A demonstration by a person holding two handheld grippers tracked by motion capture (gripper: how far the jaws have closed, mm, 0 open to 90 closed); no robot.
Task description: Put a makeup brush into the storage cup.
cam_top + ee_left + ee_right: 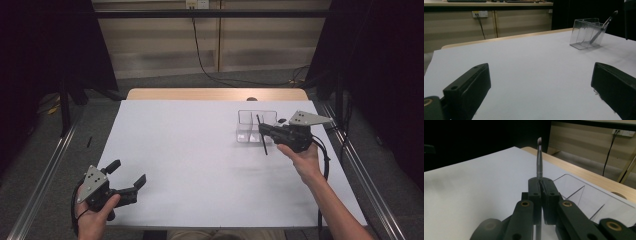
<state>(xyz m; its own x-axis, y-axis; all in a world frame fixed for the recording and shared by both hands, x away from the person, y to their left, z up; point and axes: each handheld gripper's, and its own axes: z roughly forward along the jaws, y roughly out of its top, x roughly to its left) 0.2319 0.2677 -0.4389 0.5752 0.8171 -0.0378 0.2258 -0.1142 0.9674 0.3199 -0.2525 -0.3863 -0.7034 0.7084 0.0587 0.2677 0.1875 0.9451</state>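
between the right gripper's (541, 185) shut jaws, a makeup brush (539, 157) stands over the clear organizer (252, 131); the left gripper's (131, 176) jaws gape, empty.

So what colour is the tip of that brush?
The brush has a pale pinkish-white tip with a darker edge, best seen in the right gripper view.

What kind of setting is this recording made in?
Probably a lab or data-collection workspace: a white-covered table framed by metal rails, black curtains at the sides, and a wall socket with a trailing cable.
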